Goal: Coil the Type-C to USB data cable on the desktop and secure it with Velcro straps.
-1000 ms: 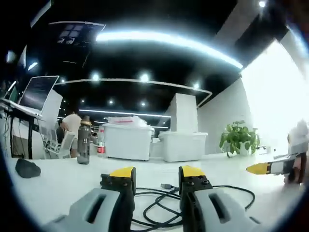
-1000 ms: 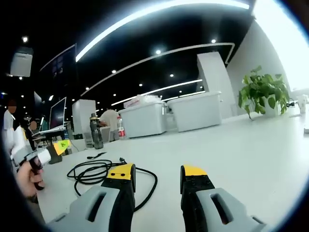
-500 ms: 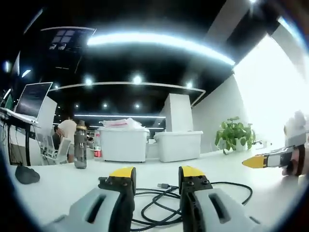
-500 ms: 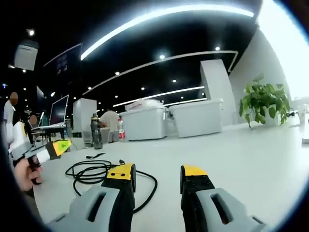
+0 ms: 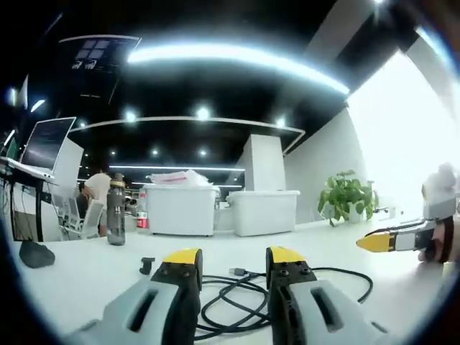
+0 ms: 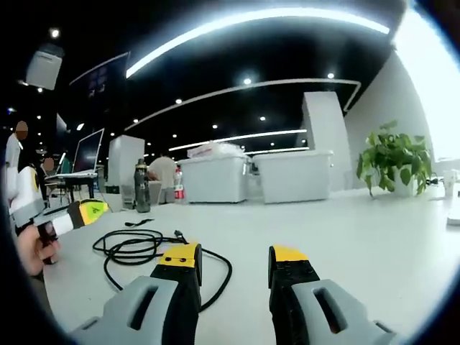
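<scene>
White bench (image 5: 86, 269) in an open office with a dark ceiling and strip lighting; two white bins (image 5: 180, 212) and a potted plant (image 5: 346, 198) stand at its far side. A dark water bottle (image 5: 115, 220) stands upright toward the left, with a small black strap-like piece (image 5: 146, 265) lying on the bench nearer the camera (its exact nature cannot be told).

Left gripper view: the left gripper (image 5: 228, 260) is held low over the bench, its fingers parted and holding nothing. The black data cable (image 5: 237, 298) lies in loose, uneven loops on the bench directly beyond and between them. The right gripper's yellow tip enters from the right edge.

Right gripper view: the right gripper (image 6: 232, 259) likewise has its fingers apart and empty. The cable lies left of them, with one loop passing behind the left finger. A hand (image 6: 32, 248) holds the left gripper at the left edge.
</scene>
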Tool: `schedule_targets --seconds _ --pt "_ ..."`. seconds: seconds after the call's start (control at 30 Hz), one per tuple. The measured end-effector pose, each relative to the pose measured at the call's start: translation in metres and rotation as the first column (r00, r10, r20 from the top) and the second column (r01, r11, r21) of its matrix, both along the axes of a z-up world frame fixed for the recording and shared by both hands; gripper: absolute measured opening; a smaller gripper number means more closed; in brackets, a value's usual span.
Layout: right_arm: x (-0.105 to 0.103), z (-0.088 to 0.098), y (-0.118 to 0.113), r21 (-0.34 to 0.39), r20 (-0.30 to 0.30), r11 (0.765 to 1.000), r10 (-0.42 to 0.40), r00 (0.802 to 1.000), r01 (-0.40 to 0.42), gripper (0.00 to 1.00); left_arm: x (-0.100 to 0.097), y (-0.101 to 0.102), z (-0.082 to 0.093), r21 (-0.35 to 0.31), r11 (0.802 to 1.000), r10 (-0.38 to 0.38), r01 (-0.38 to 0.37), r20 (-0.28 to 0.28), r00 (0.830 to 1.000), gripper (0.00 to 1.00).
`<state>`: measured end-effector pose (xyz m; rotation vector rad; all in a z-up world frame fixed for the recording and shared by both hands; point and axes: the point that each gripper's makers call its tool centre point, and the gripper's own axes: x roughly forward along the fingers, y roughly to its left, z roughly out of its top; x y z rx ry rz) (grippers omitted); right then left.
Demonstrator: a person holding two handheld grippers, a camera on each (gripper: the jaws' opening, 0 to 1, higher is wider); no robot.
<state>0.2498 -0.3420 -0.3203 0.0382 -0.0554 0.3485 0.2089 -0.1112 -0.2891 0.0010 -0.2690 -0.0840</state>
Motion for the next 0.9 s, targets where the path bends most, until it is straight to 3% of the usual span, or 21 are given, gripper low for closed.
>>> schedule_targets --seconds 0.37,0.67,0.8,0.9 --pt "0.000 -0.001 -0.001 -0.006 -0.001 1.000 -0.004 1.000 0.004 0.36 0.000 -0.011 -0.005 0.039 0.999 -0.028 0.028 -0.017 0.999 0.37" --pt "0.001 -0.002 -0.003 0.011 -0.014 1.000 0.001 1.000 0.000 0.37 0.001 -0.009 -0.005 0.016 0.999 -0.036 0.036 -0.017 0.999 0.38" --pt "-0.002 -0.002 0.008 0.042 -0.028 0.997 0.071 0.997 -0.070 0.40 0.000 -0.011 -0.008 0.055 0.998 -0.021 0.022 -0.030 0.999 0.44" --pt "-0.007 0.004 0.016 0.057 -0.003 0.989 0.138 0.990 -0.138 0.45 -0.003 -0.013 -0.006 0.067 0.997 -0.035 0.036 -0.016 0.999 0.46"
